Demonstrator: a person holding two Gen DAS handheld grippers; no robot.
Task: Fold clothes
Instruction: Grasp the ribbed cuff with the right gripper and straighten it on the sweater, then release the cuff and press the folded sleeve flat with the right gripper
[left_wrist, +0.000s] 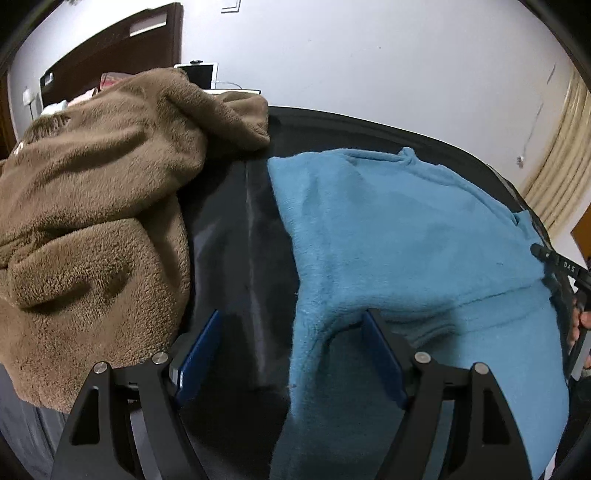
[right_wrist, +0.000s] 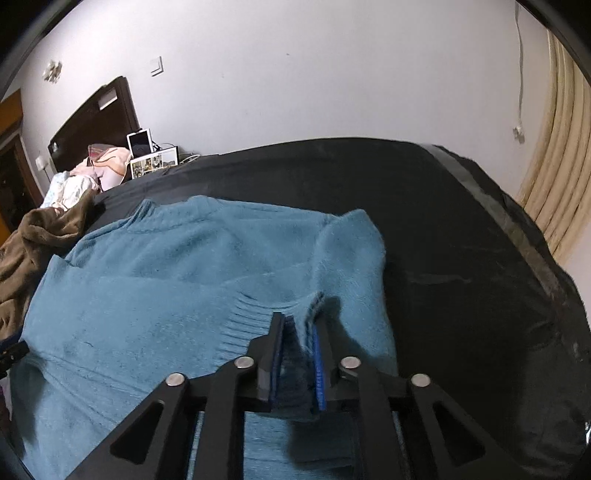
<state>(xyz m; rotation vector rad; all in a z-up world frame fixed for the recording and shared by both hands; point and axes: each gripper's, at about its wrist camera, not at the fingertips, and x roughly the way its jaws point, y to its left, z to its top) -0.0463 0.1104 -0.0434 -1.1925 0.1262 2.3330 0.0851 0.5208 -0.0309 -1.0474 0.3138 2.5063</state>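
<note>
I hold the right gripper clenched on the ribbed cuff of the blue sweater, which lies spread on the black surface. My left gripper is released, jaws wide apart over the sweater's left edge, with its right pad against the fabric. A brown fleece garment lies heaped just beside the sweater, on its left.

A fuzzy blue sweater lies flat, one ribbed-cuff sleeve folded across its body.
</note>
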